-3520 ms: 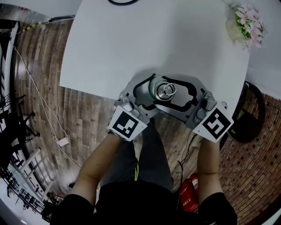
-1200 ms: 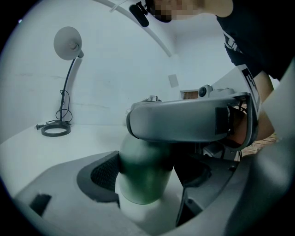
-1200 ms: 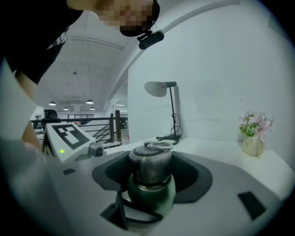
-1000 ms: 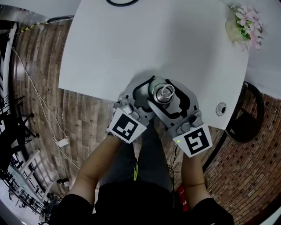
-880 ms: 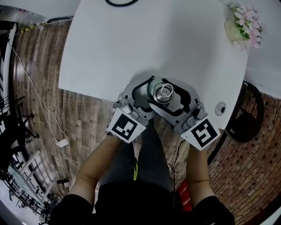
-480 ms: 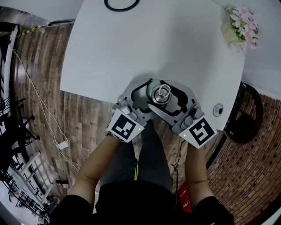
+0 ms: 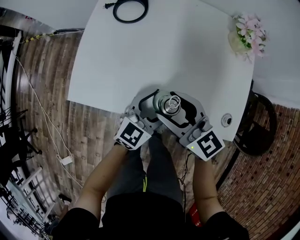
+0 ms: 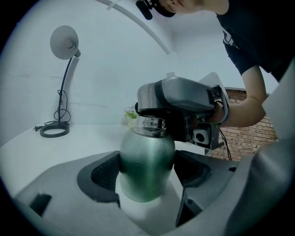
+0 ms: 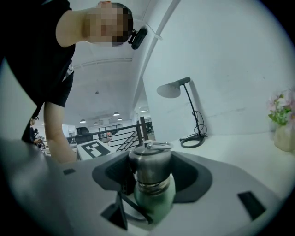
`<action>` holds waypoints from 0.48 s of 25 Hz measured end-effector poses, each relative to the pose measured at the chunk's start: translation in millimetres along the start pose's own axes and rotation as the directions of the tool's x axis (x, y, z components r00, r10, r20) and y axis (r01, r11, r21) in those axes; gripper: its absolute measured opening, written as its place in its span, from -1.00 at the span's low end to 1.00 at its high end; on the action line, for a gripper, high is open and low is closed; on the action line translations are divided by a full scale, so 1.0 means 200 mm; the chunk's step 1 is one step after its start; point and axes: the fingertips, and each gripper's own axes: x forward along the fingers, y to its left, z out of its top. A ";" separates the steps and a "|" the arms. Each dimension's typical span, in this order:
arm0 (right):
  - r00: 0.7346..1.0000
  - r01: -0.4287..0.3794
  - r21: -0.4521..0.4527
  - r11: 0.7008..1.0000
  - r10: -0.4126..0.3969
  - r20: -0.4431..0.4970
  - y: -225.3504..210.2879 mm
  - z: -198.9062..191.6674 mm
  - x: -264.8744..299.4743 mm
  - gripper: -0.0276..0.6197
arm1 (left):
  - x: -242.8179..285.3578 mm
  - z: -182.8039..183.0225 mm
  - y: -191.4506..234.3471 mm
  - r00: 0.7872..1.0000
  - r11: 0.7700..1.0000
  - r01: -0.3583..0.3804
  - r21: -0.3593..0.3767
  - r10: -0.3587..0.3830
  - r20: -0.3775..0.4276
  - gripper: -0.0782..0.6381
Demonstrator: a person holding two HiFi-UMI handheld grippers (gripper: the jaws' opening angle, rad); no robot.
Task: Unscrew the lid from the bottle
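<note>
white table (image 7: 187,56) fills the upper half of the head view. the bottle (image 7: 162,108) stands close to the table's 6 o'clock edge, seen from above, with its lid (image 7: 173,102) on top. the left gripper (image 7: 152,105) reaches in from 7 o'clock and the right gripper (image 7: 180,111) from 5 o'clock, and both wrap round the bottle. a black cable ring (image 7: 130,8) lies at 12 o'clock and a flower pot (image 7: 246,35) stands at 2 o'clock, both well apart from the bottle.

in the left gripper view, the green metal body of the bottle stands upright at the centre. the left gripper's dark pads (image 8: 103,173) press on it from 9 and 3 o'clock, so this gripper is clamped on the bottle's body. just above, the right gripper's grey jaw wraps the steel lid. a desk lamp (image 8: 64,42) rises at 10 o'clock.

in the right gripper view, the steel lid sits at the centre on the bottle's neck, with its ring handle (image 9: 159,146) on top. this gripper's padded jaws stand wide and close on the lid from both sides. the green body shows below at 6 o'clock. the left gripper's marker cube (image 9: 94,150) shows at 9 o'clock, and the flowers at 3 o'clock.
</note>
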 end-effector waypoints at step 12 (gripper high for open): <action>0.987 0.159 -0.027 0.987 -0.159 -0.021 -0.04 0.15 -0.20 -0.09 | -0.04 0.04 0.00 0.999 0.999 0.001 -0.045 -0.003 -0.032 0.28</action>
